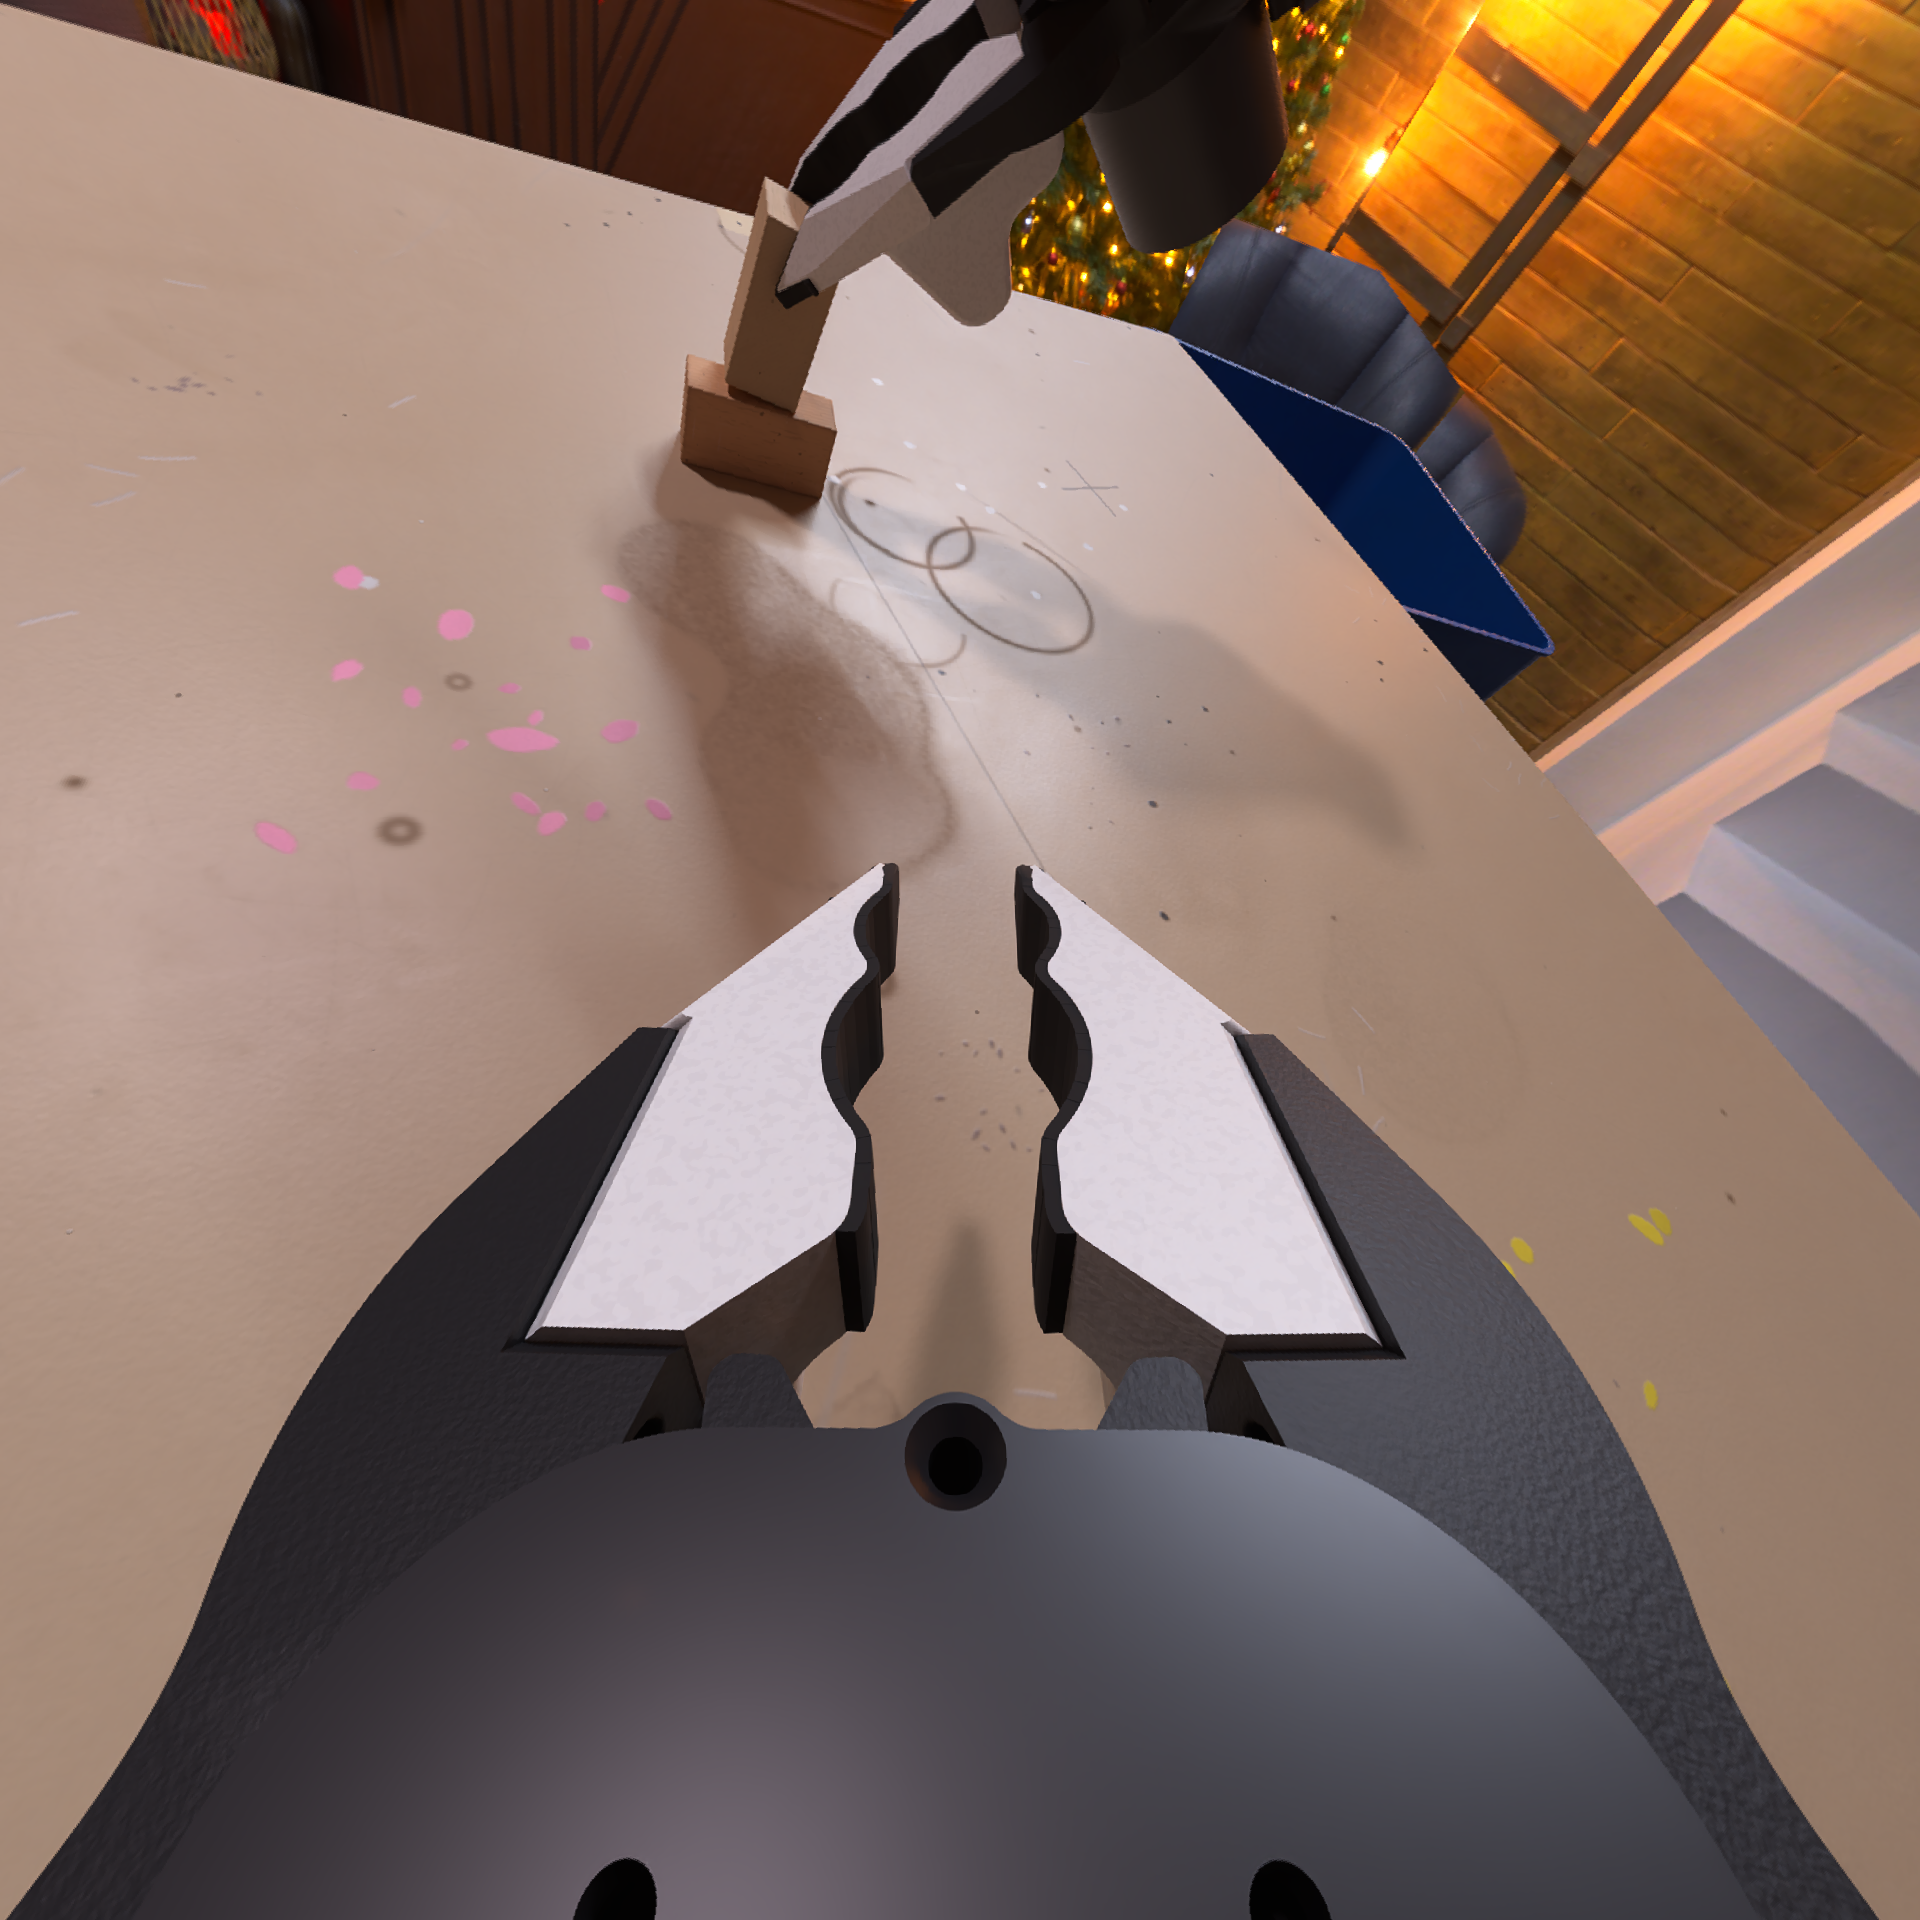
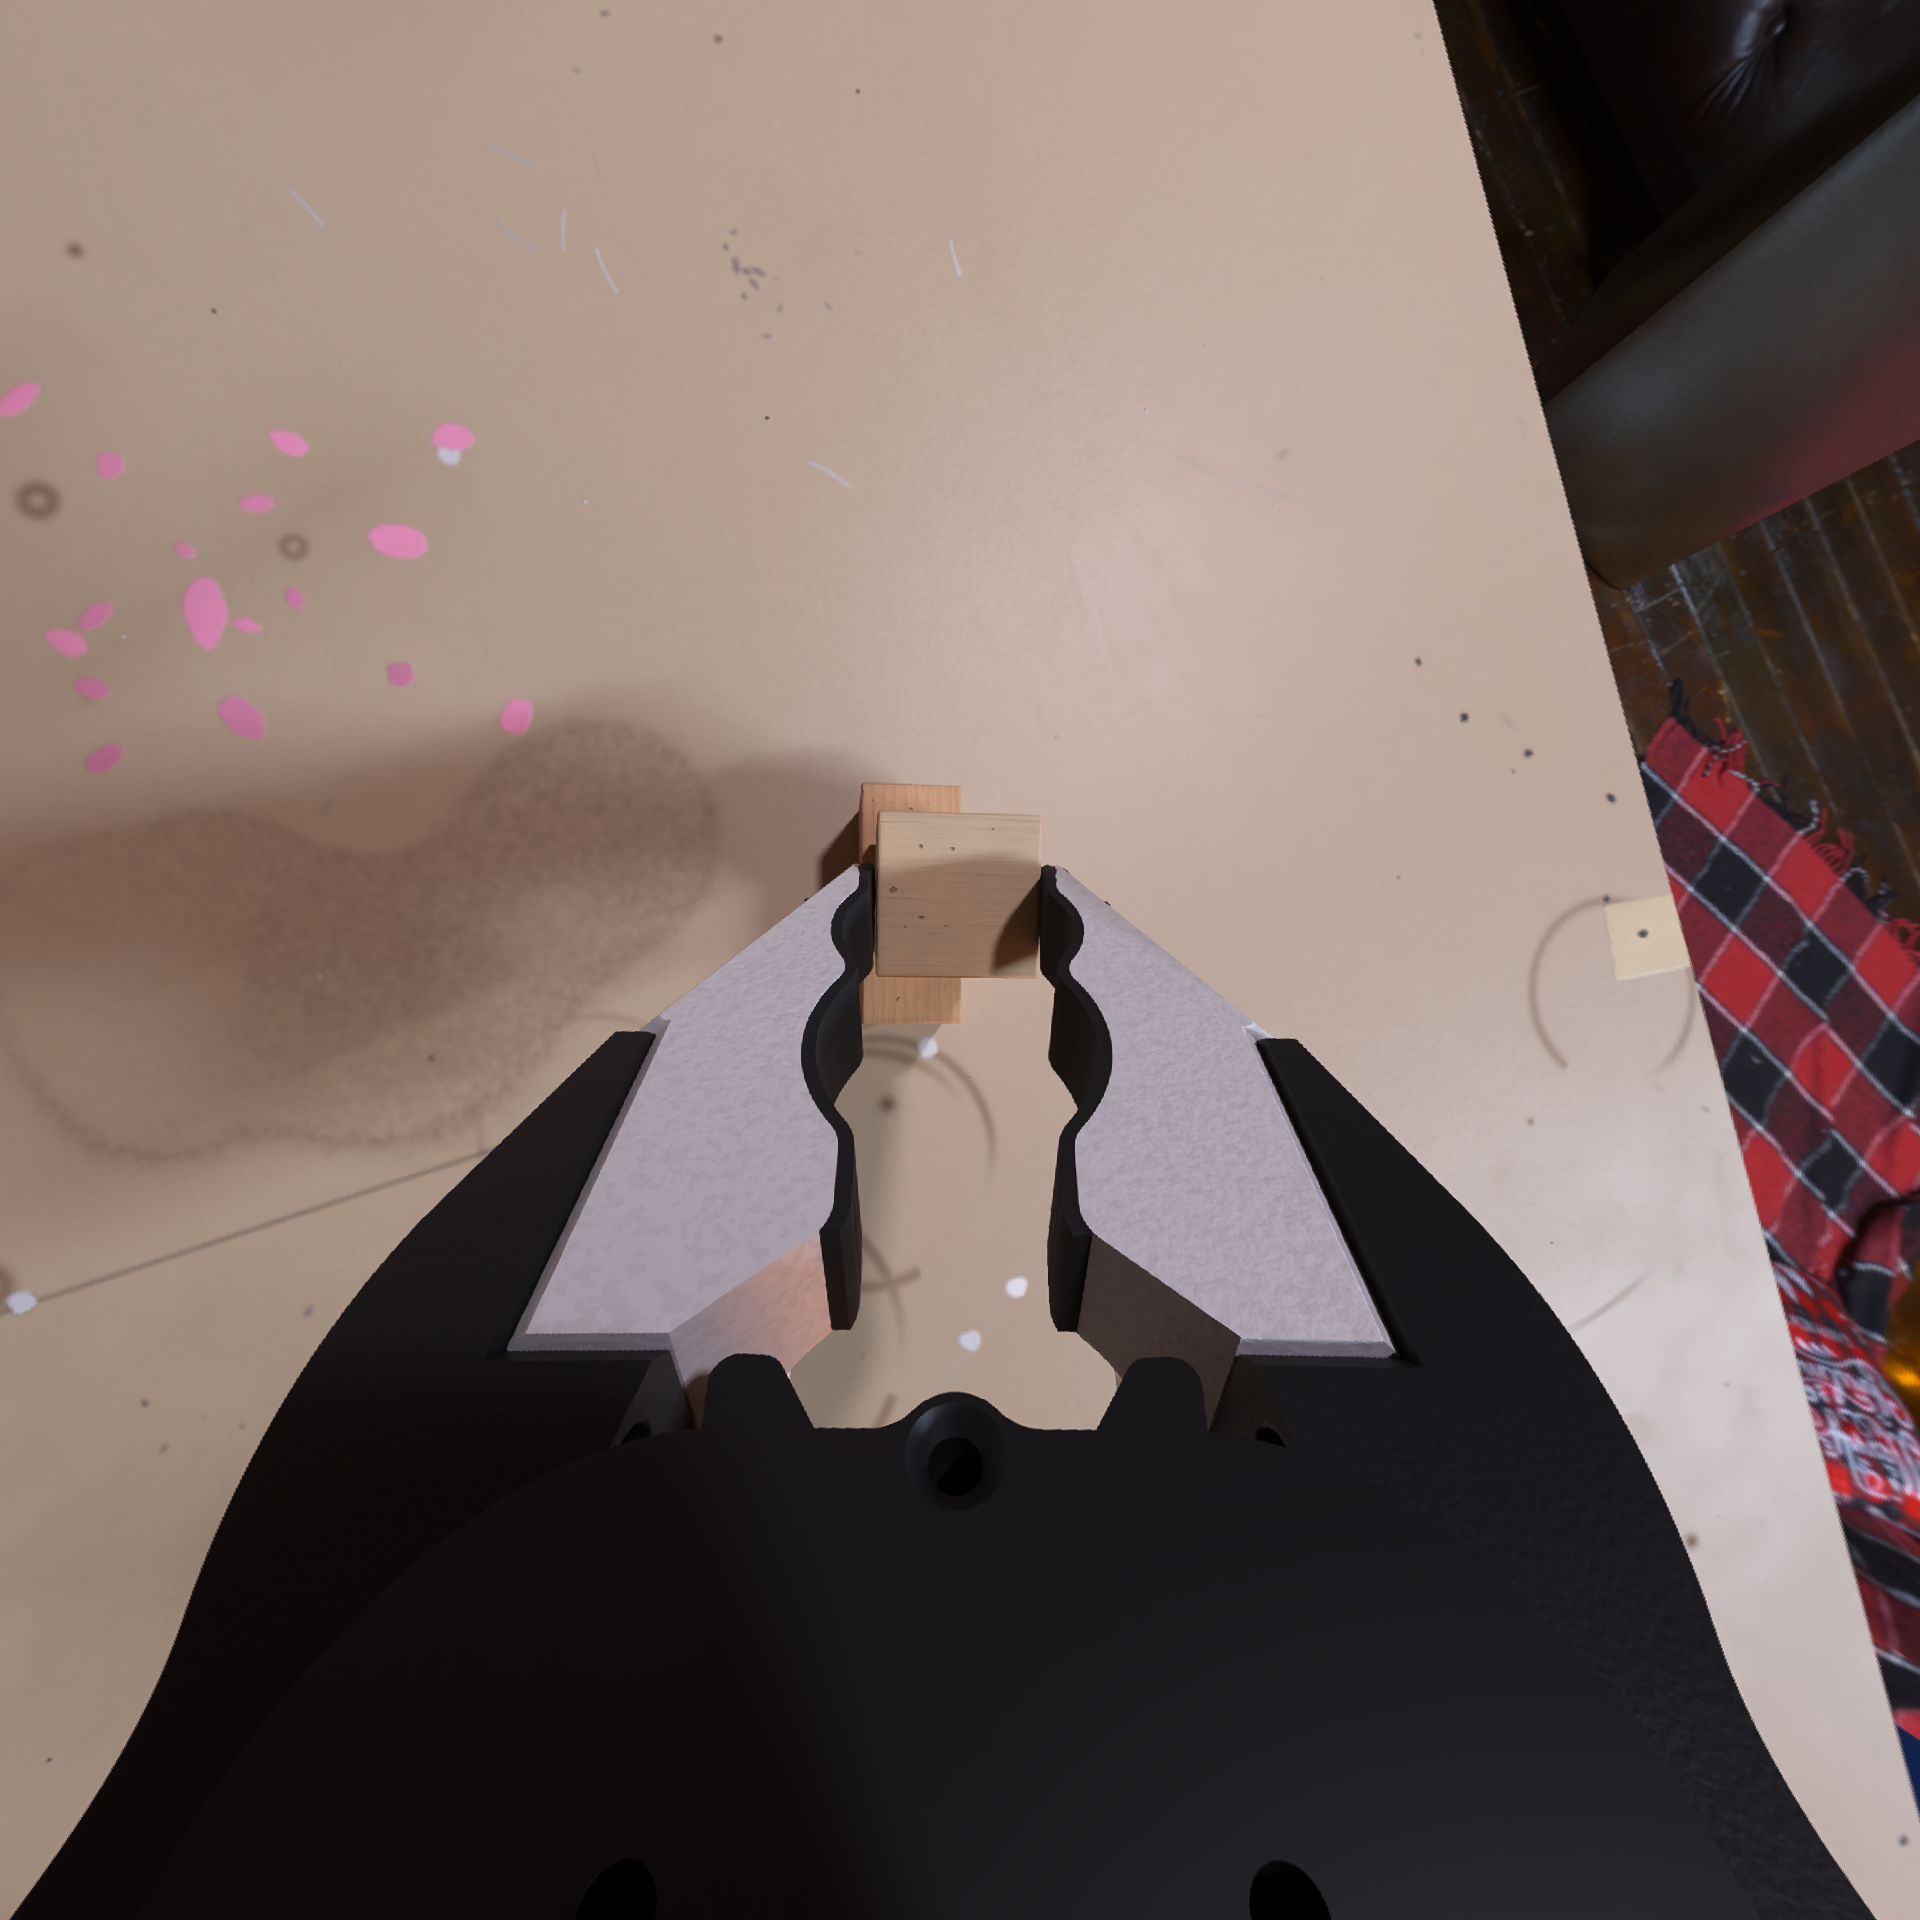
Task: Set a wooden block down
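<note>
A tall light wooden block [image 1: 774,332] stands slightly tilted, its lower end on top of a darker wooden block [image 1: 758,442] that lies flat on the beige table [image 1: 312,935]. My right gripper [image 1: 805,275] comes down from above and is shut on the tall block's upper part. In the right wrist view its fingertips [image 2: 1055,914] press both sides of the tall block [image 2: 956,894], and the lower block [image 2: 912,798] shows beneath. My left gripper [image 1: 956,883] is open and empty, low over the table, well in front of the blocks.
Pink paint specks [image 1: 520,738] and ring marks [image 1: 1013,592] dot the table. A blue bin [image 1: 1382,499] stands past the table's right edge, with stairs [image 1: 1818,831] beyond. In the right wrist view, a tan square [image 2: 1645,938] lies near the table edge above a red plaid cloth [image 2: 1787,987].
</note>
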Robot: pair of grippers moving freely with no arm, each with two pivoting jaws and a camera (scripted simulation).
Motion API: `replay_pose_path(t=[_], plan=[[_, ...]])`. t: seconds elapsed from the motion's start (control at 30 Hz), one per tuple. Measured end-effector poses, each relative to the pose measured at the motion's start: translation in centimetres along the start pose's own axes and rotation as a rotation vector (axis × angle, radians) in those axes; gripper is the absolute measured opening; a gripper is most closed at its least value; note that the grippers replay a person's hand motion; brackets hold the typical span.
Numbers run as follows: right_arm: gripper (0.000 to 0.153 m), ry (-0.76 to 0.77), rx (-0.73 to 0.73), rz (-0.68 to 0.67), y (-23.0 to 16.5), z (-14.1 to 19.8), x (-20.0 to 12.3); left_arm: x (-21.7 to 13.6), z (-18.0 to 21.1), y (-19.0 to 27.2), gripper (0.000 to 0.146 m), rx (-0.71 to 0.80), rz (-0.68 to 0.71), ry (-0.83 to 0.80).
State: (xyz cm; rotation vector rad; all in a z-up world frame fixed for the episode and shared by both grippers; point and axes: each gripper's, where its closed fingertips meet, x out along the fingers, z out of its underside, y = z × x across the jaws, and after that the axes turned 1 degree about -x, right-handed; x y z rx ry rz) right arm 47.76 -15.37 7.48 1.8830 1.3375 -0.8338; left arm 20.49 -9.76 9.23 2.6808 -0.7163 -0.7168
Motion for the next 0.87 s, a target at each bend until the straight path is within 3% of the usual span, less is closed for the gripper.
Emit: replay_pose_path(t=[0.33,0.87], plan=[[0.031,-0.039,-0.070,0.041,-0.27,-0.18,0.11,-0.01,-0.02,0.14,0.022,0.006,0.000,-0.001],[0.032,-0.028,-0.055,0.036,0.00,-0.87,0.76,-0.05,-0.03,0.20,0.022,0.008,0.002,-0.001]])
